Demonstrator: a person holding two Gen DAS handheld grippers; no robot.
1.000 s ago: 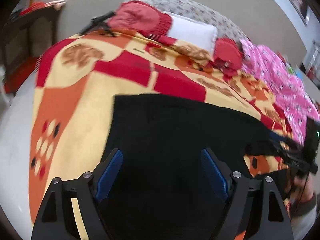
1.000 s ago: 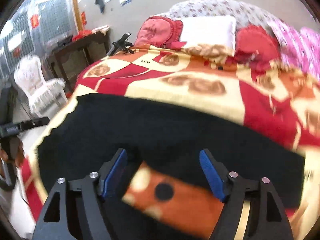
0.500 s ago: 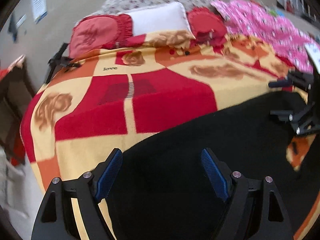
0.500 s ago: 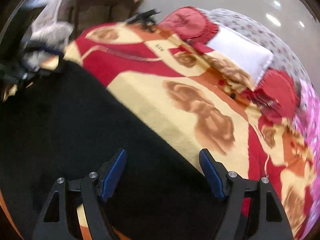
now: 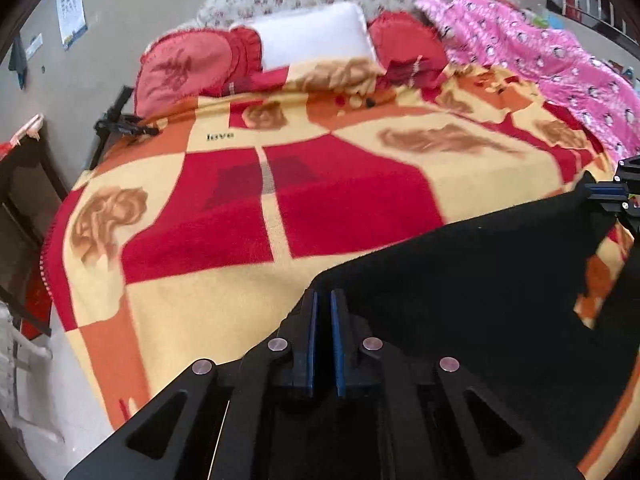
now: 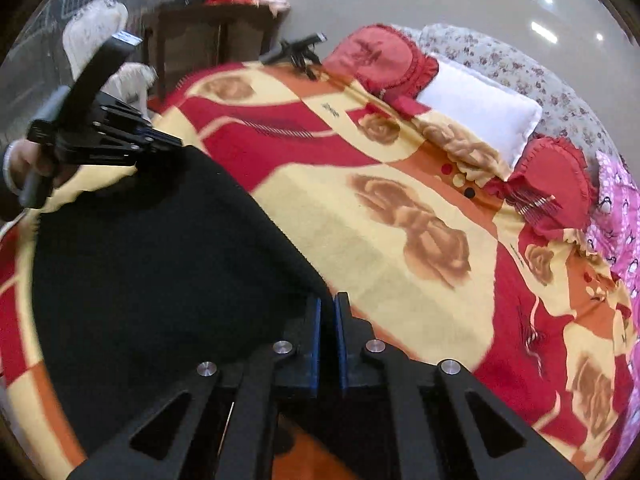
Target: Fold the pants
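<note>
Left wrist view: we find the left tool point(image 5: 323, 312) pressed together on a corner of the black pants point(image 5: 460, 280), which lie spread on the blanket point(image 5: 224, 280) over the bed, near its foot. Right wrist view: we find the right tool point(image 6: 327, 316) likewise pressed together, pinching the pants point(image 6: 160, 264) at their near corner, with the left tool point(image 6: 160, 144) gripping the far one, held by a hand point(image 6: 36, 164). We note a white pillow point(image 5: 316, 38) between two red cushions point(image 5: 188, 66) at the bed's head.
</note>
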